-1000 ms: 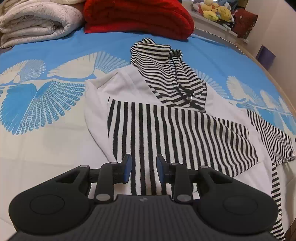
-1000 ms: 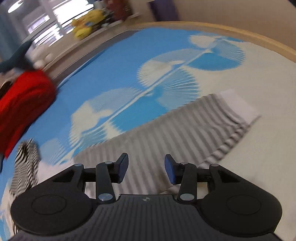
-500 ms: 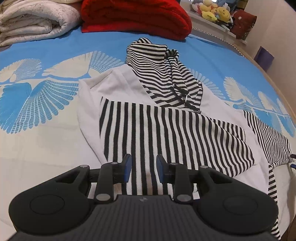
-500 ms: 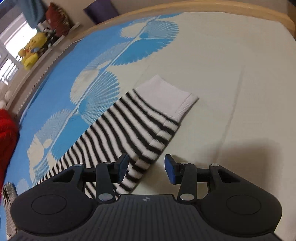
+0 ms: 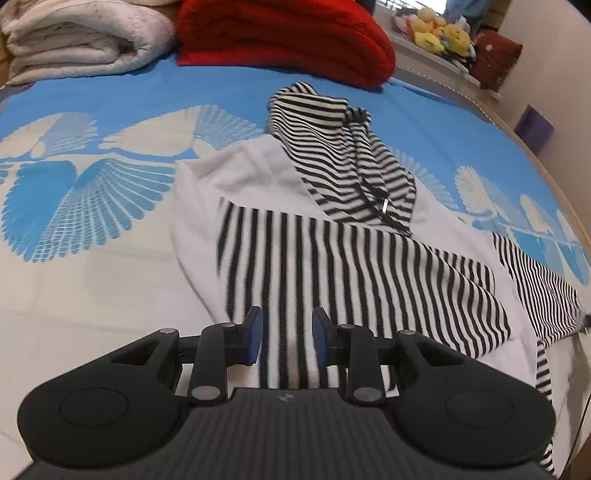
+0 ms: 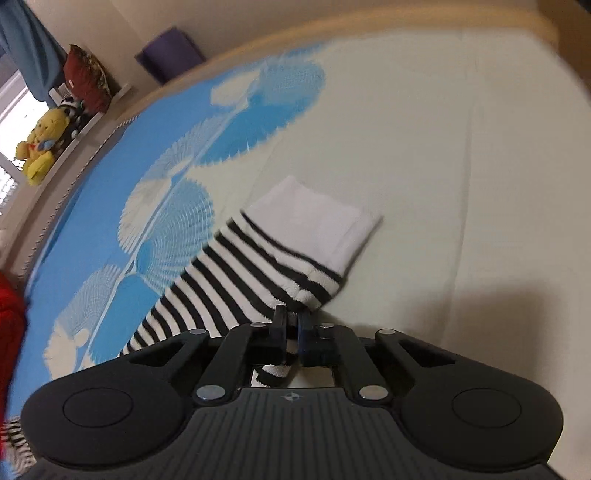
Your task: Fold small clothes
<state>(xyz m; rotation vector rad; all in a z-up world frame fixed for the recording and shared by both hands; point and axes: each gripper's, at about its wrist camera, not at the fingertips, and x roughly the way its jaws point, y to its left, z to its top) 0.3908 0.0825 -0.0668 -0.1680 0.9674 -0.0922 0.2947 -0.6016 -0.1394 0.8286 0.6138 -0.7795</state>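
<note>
Left wrist view: left tool hangs over the lower part of the striped hoodie, jaws set apart with nothing between them. Hoodie lies spread on the bed; one sleeve is folded across the white body, the hood bunched at the far end. Beyond the hood, a red blanket, and beside that a folded cream blanket. Soft toys sit on a ledge past the red blanket.

Right wrist view: right tool has its jaws drawn close, pinching the edge of the hoodie's other sleeve just short of the white cuff. Sleeve stretches flat on the bed, cuff at the far end. Yellow soft toy on a ledge beyond the bed edge, a dark red cushion near it.
</note>
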